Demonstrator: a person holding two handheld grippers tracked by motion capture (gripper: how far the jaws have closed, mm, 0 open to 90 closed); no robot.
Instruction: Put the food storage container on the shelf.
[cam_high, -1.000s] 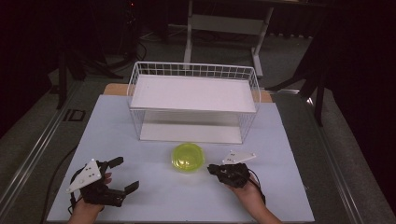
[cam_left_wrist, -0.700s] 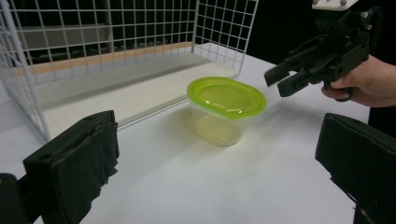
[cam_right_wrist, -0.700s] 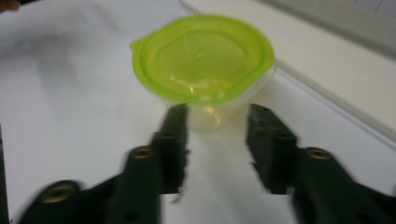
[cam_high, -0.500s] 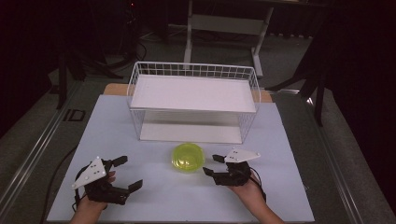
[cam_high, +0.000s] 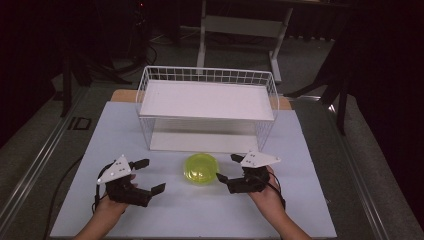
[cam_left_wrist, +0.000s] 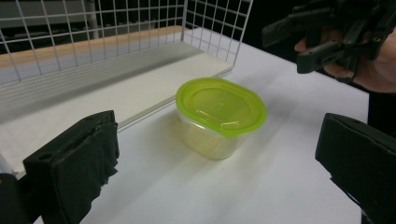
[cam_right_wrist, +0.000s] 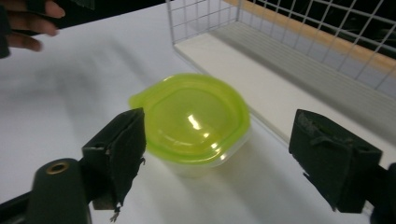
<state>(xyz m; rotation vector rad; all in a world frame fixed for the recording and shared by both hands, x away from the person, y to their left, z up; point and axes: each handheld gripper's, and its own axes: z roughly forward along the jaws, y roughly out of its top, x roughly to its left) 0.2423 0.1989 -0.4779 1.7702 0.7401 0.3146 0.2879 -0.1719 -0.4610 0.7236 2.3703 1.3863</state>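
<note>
A small clear container (cam_high: 201, 170) with a green lid (cam_left_wrist: 220, 105) sits on the white surface (cam_high: 310, 200), just in front of the wire basket (cam_high: 207, 112) and between the 2 tools. The left tool (cam_high: 150, 176) and right tool (cam_high: 227, 168) both stand wide, holding nothing. The container looks light, thin-walled and likely slippery, so a grip across its sides below the lid rim seems safest. Whether anything lies inside is hard to make out through the cloudy wall.

Container (cam_high: 201, 169) on table (cam_high: 310, 210), before wire rack (cam_high: 207, 107).
</note>
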